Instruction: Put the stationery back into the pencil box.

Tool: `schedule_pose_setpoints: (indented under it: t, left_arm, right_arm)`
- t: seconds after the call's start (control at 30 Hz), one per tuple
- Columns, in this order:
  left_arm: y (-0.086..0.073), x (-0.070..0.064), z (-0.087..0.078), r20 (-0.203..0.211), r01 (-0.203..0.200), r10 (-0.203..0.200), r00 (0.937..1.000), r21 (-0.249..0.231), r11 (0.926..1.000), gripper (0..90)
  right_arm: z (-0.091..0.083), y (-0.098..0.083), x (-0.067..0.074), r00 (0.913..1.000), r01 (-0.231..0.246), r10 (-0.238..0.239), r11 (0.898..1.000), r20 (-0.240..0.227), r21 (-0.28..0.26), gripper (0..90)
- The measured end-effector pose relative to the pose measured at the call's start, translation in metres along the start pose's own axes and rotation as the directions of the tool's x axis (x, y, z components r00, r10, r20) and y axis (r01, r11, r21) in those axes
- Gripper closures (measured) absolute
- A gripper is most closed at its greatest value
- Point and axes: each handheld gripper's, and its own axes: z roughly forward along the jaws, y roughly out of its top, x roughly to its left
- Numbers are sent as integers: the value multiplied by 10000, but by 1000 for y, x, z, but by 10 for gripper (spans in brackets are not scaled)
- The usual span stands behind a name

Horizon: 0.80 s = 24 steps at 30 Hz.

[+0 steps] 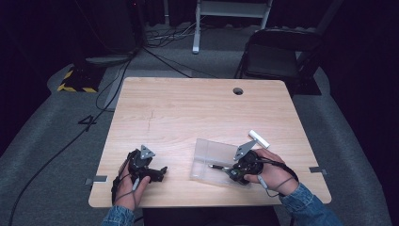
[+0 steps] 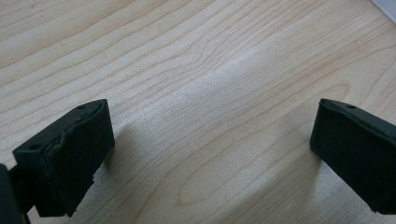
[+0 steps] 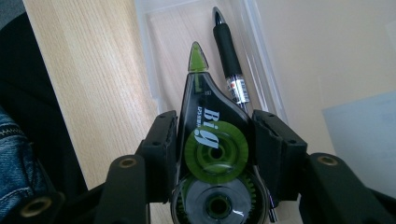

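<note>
With our right claw (image 3: 212,140) clamped on the correction tape (image 3: 210,135), we lowered it toward the clear pouch (image 1: 209,157), next needing release beside the pen (image 3: 229,51); our left claw (image 2: 210,149) gaped empty.

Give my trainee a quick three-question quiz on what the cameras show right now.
1. True or false: the right gripper is shut on the correction tape dispenser.
2. What lies in the clear plastic case ahead of the dispenser's green tip? A) black pen B) scissors C) ruler
3. What is between the left gripper jaws?

Key: 1 true. 2 A, the black pen. 3 Nothing; they stand open over the bare wooden table.
</note>
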Motion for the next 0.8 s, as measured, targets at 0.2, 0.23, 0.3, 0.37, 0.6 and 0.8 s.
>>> schedule_pose_setpoints:
  t: [0.2,0.23,0.3,0.37,0.6,0.8]
  left_arm:
    - [0,0,0,0,-22,22,10000,2,10000,2]
    - [0,0,0,-5,-42,42,10000,7,10000,1]
    - [0,0,0,-2,1,-1,10000,-2,10000,2]
    - [0,0,0,-3,-40,40,10000,6,10000,2]
    - [0,0,0,-7,-29,29,10000,2,10000,2]
    - [0,0,0,-11,-27,27,10000,3,10000,1]
  right_arm:
    - [4,-1,-1,10000,25,-24,9999,-74,171,526]
    - [4,-1,-1,9999,37,-35,9998,-100,185,526]
    - [5,-2,-1,9999,39,-36,9997,-137,229,526]
    - [6,-2,-1,9998,66,-61,9996,-168,277,525]
    - [8,-3,-1,9993,135,-123,9993,-351,338,525]
    - [10,-3,1,9987,194,-175,9991,-487,379,524]
